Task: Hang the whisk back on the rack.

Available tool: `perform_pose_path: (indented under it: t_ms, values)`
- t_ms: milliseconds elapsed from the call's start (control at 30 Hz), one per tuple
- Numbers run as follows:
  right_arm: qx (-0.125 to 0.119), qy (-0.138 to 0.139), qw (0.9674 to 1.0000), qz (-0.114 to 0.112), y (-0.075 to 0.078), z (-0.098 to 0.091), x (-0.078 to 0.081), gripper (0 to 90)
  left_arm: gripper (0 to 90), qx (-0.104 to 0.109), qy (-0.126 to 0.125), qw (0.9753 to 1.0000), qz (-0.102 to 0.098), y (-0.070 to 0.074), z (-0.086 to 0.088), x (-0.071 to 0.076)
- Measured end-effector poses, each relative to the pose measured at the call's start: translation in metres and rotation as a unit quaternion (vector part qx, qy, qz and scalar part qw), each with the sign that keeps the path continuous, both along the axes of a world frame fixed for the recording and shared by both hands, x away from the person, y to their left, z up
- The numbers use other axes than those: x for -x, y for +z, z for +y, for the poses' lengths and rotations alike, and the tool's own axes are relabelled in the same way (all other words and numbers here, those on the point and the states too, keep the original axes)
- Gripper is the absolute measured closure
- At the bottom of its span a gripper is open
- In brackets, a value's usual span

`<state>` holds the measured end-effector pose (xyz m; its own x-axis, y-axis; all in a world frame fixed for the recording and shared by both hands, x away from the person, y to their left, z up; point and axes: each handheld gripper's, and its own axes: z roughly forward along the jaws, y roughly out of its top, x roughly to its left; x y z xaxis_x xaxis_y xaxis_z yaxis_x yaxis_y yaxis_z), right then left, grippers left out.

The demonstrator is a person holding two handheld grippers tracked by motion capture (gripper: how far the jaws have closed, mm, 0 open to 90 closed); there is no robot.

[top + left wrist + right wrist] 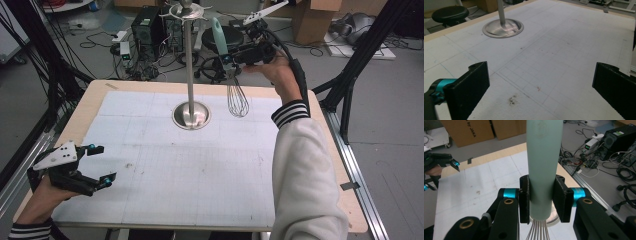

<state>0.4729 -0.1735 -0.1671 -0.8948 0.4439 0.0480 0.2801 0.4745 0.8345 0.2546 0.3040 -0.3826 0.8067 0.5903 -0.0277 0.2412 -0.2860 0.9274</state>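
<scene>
A whisk [231, 75] with a pale green handle [544, 167] and steel wires hangs upright above the far side of the table, wires down. My right gripper [231, 59] is shut on that handle, its two black pads [524, 197] pressing it from both sides. A tall steel stand [189, 65] with a round base [503, 28] rises just left of the whisk. Near the front left corner my left gripper [99, 165] is held low over the white mat [190, 165], open, with nothing between its fingers [471, 85].
The wooden table edge [85, 107] frames the gridded mat. Beyond the far edge lie a black stool [450, 14], computers, cables and cardboard boxes [466, 130] on the floor. Black frame legs [350, 85] stand at the right.
</scene>
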Motion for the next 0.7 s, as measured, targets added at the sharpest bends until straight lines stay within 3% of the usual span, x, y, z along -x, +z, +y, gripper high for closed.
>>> perform_pose_path:
  t_ms: [400, 700]
  values:
    - [0.001, 0.0, 1.0, -0.003, 0.005, 0.007, -0.012, 69.7, 1.7, -0.001, -0.002, 1.0, 0.001, 0.0, 0.002, 0.0]
    - [0.0, 0.003, 1.0, 0.004, -0.001, 0.013, -0.019, 69.6, 1.7, 0.001, -0.001, 1.0, -0.001, 0.002, 0.002, 0.001]
